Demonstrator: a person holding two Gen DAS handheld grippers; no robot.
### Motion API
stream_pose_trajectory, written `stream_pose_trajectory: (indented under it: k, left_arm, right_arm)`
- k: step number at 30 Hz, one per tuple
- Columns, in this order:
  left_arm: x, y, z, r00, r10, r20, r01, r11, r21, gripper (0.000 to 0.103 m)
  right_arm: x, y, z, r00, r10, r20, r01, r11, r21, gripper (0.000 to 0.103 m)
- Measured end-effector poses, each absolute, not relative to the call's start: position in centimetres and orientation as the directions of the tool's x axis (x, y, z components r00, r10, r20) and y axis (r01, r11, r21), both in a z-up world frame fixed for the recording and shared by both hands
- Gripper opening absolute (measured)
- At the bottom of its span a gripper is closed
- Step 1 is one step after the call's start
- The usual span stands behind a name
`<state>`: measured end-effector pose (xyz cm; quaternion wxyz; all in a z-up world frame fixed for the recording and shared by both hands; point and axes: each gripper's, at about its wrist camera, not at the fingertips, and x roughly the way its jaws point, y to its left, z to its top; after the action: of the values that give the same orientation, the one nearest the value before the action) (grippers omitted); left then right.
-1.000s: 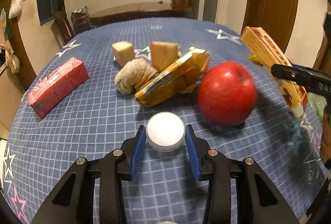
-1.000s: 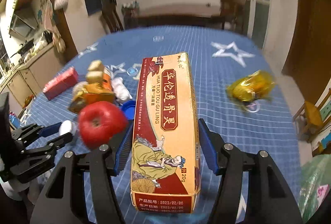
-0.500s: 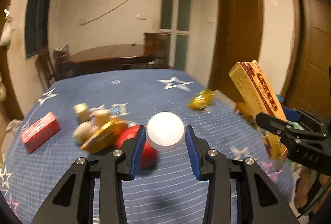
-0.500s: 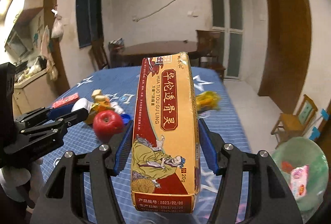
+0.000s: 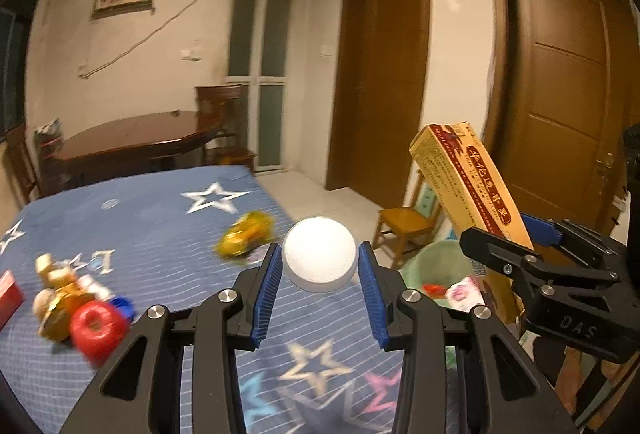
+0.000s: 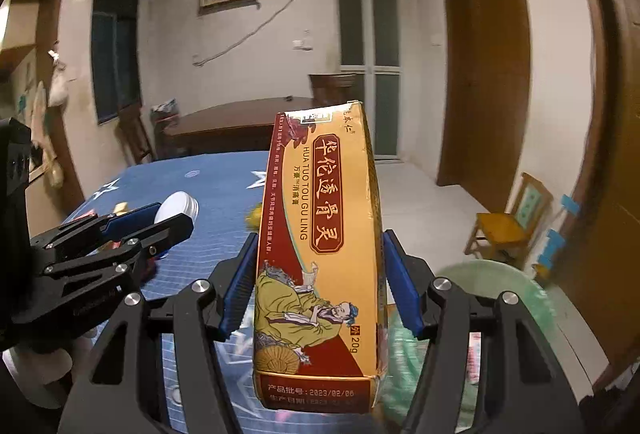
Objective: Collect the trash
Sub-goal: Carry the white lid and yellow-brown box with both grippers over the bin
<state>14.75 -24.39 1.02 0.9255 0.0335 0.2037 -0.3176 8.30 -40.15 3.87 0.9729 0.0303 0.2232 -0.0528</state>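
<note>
Two ribbed blue fingers (image 5: 267,296) pinch a smooth round white cap (image 5: 319,259).

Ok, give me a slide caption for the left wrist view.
Left hand-held gripper holds a white cap above the blue star tablecloth.

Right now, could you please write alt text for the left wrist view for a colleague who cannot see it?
The left tool grips a white round lid above a blue star-patterned tablecloth. At right, the right tool holds a tilted yellow-and-red medicine box above a green trash bin.
</note>
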Motion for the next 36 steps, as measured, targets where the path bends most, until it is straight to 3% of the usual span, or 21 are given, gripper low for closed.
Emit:
stream_pose_trajectory:
  k: [13, 25, 36]
  left_arm:
    - [14.1, -38.0, 0.6, 0.597, -0.676, -0.432, 0.733, 0.678, -0.047, 0.041]
    - [17.3, -46.7, -4.3, 0.5, -0.67, -0.548, 0.774, 0.63, -0.063, 0.041]
    - [19.2, -50.6, -9.1, 0.443, -0.643, -0.624, 0.782, 0.618, -0.082, 0.041]
  right_arm:
    - [7.4, -50.2, 3.3, 0.832, -0.187, -0.521, 0.256, 0.965, 0.063, 0.058]
    - [8.7, -57.6, -0.8, 0.732, -0.102, -0.674, 0.299, 0.937, 0.182, 0.058]
    - [8.8, -60.5, -3.8, 0.678, -0.076, -0.731, 0.339, 0.915, 0.219, 0.058]
